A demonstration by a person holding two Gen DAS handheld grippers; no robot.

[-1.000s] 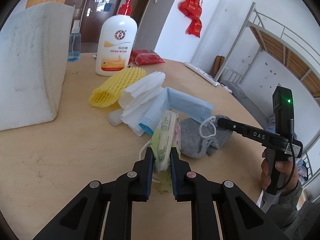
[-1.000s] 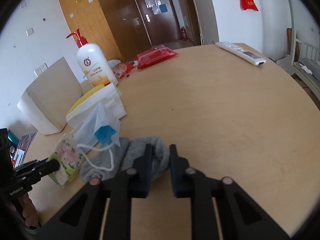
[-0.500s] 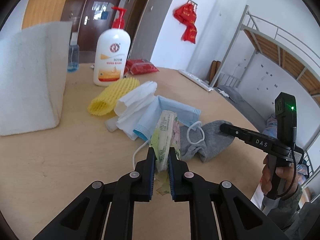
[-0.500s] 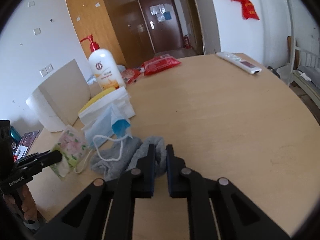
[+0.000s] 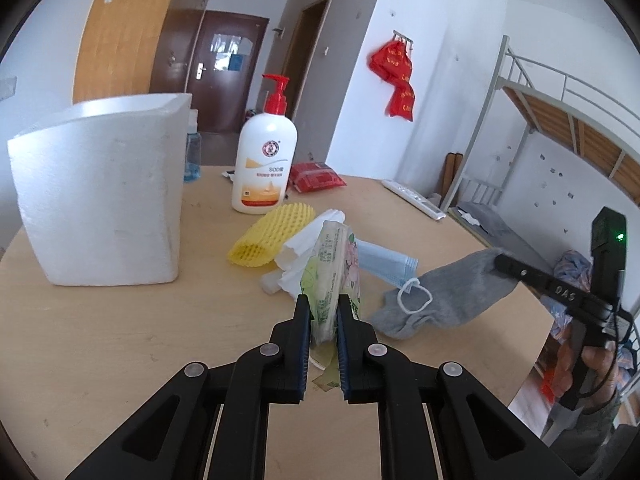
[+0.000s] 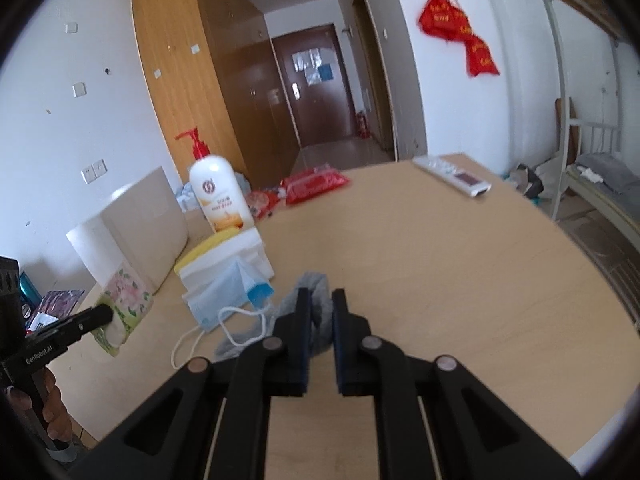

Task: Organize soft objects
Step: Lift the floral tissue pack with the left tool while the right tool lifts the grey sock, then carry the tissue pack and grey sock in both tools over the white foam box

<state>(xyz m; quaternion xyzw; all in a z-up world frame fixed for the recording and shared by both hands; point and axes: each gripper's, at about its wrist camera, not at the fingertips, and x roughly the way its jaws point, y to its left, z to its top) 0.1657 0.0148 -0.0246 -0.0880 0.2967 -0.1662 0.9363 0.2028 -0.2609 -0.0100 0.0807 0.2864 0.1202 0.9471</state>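
Note:
My left gripper (image 5: 323,307) is shut on a floral tissue pack (image 5: 334,268), held upright above the round wooden table (image 5: 120,340). The same pack (image 6: 126,300) shows at the left of the right wrist view, pinched by the other gripper's fingertip. My right gripper (image 6: 321,302) is shut on a grey sock (image 6: 316,308); in the left wrist view the sock (image 5: 448,292) hangs from that gripper's tip, its toe end resting on the table. A blue face mask (image 5: 384,264) lies between them, with its white ear loop (image 5: 416,295) draped over the sock.
Behind the mask lie a white foam sheet (image 5: 308,240) and a yellow foam net (image 5: 272,234). A white foam block (image 5: 104,196), a lotion pump bottle (image 5: 266,168), a blue spray bottle (image 5: 193,156), red packets (image 5: 316,176) and a remote (image 5: 414,199) stand farther back. A bunk bed (image 5: 560,128) is at right.
Both grippers have risen with their loads. The tissue pack is lifted off the table, and the sock's held end has come up and stretched out, dragging the mask's ear loop.

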